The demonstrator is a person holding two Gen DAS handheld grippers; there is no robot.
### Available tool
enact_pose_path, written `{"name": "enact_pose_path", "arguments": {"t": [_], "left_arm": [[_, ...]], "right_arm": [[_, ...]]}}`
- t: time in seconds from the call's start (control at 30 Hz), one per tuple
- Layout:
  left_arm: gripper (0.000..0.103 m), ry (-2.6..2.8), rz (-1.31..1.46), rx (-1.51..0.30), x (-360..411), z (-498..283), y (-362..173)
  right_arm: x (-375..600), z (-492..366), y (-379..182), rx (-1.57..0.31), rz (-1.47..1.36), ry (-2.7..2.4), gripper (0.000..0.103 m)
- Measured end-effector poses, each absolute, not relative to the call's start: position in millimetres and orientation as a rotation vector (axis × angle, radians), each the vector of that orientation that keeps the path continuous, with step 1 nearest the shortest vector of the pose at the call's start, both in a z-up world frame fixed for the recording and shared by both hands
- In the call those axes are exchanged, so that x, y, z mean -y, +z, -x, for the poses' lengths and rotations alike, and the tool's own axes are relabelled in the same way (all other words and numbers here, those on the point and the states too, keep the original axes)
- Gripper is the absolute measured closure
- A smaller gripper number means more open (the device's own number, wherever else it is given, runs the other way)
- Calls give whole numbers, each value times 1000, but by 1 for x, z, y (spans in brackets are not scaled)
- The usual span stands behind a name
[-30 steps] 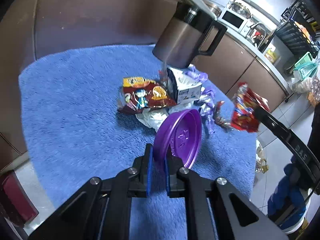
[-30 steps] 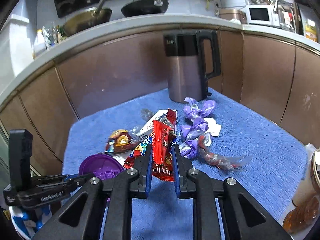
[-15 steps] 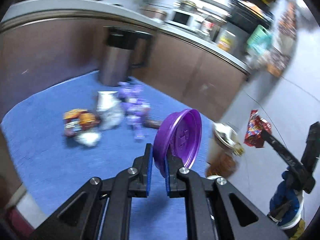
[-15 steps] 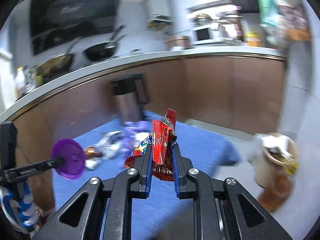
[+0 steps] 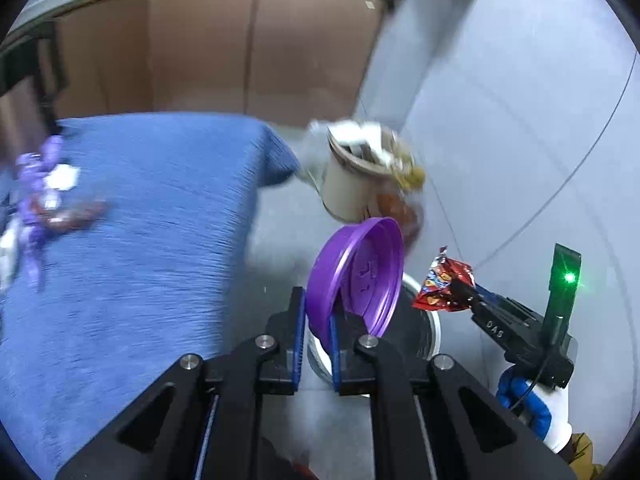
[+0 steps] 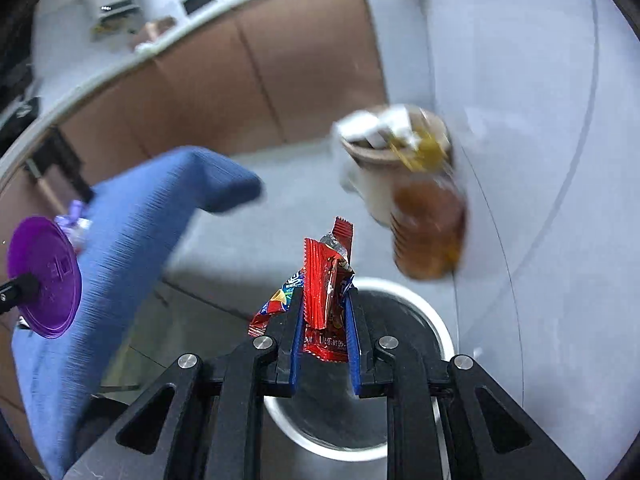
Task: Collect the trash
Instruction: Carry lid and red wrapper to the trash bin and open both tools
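The left gripper (image 5: 318,328) was clamped on the purple lid's (image 5: 358,276) stiff, light rim, the right gripper (image 6: 323,326) pinched 2 limp, crinkly red wrappers (image 6: 326,280), both likely slippery, above the bin (image 6: 436,328) beneath.

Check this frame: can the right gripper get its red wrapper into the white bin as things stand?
Probably yes. The right gripper grips the red wrapper right above the white bin, whose mouth looks open, with nothing between.
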State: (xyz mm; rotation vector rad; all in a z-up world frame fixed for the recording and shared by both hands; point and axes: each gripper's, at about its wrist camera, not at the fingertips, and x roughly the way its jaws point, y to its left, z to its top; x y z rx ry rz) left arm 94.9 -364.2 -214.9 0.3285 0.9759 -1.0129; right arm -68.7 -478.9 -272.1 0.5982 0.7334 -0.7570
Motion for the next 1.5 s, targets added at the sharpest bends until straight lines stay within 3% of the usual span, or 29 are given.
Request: {"name": "enact_pose_path", "arguments": {"t": [0.17,0.3,0.47,0.6,0.73,1.07,1.37,1.5], "left_arm": [[93,-1036,-444,-1026,416,-74,-252],[92,-1061,-483,-1058,443,-66,-279],[91,-1102,-471,-1129,453,-67,-299],[83,-1112,-442,-1142,446,-69,-296],[70,-1130,-393,-1140,443,-71,-286],[70,-1157,-296,-1046,412,-70,-245],[69,-1099,-190,-857,347,-81,-169],[57,-1065,-144,-776,308,-86,-140]], "right_arm": [[489,78,-309,-787,-665,-783,81],[497,79,-320,-805,-680,-804,67],[502,80,-324,-830,-655,-850,58],[506,81,-328,-838,-650,-862,55],[504,80,-328,-843,-641,-869,54],[490,78,-297,-798,-588,-872,53],[454,62,-216,-654,-457,-803,52],[428,51,-172,-578,-389,-746,52]]}}
